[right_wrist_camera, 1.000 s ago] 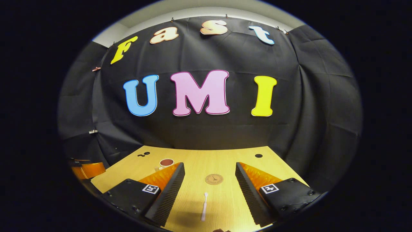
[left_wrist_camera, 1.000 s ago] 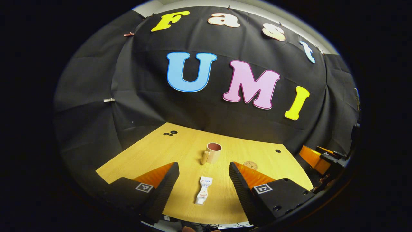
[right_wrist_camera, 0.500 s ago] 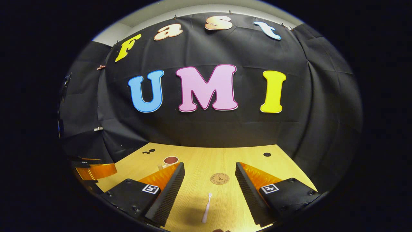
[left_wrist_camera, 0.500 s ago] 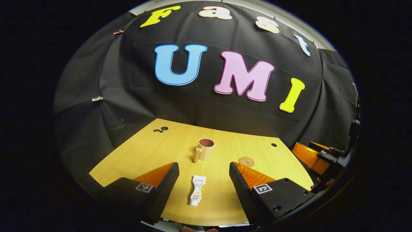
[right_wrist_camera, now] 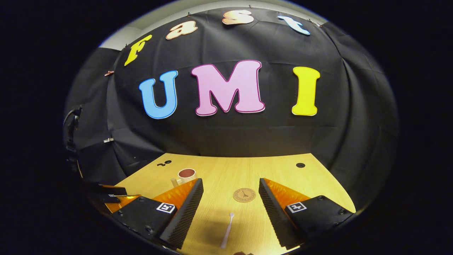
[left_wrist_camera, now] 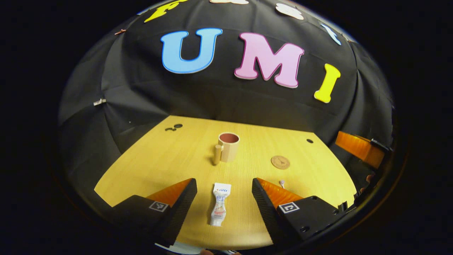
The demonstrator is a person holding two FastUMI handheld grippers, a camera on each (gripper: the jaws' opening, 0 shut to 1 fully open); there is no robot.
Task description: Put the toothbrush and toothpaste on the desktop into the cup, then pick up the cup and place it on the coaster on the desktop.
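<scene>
In the left gripper view, a white toothpaste tube (left_wrist_camera: 219, 204) lies on the wooden desktop (left_wrist_camera: 170, 159), between the spread fingers of my open left gripper (left_wrist_camera: 224, 202). Beyond it stands a beige cup (left_wrist_camera: 228, 146) with its handle to the left, and a round coaster (left_wrist_camera: 280, 162) lies to the right. A toothbrush head (left_wrist_camera: 282, 183) peeks past the right finger. In the right gripper view, a white toothbrush (right_wrist_camera: 227, 230) lies between the fingers of my open right gripper (right_wrist_camera: 230, 209). The coaster (right_wrist_camera: 244, 194) lies just beyond it, and the cup (right_wrist_camera: 184, 175) stands at the left.
Small dark holes mark the desktop at the far left (left_wrist_camera: 174, 127) and far right (left_wrist_camera: 309, 141). The other gripper's body (left_wrist_camera: 359, 148) shows at the right edge of the left gripper view. Black cloth walls close the desk behind.
The left gripper has tilted down and moved forward over the desk, bringing the toothpaste tube between its fingers. The right gripper has edged forward slightly toward the toothbrush.
</scene>
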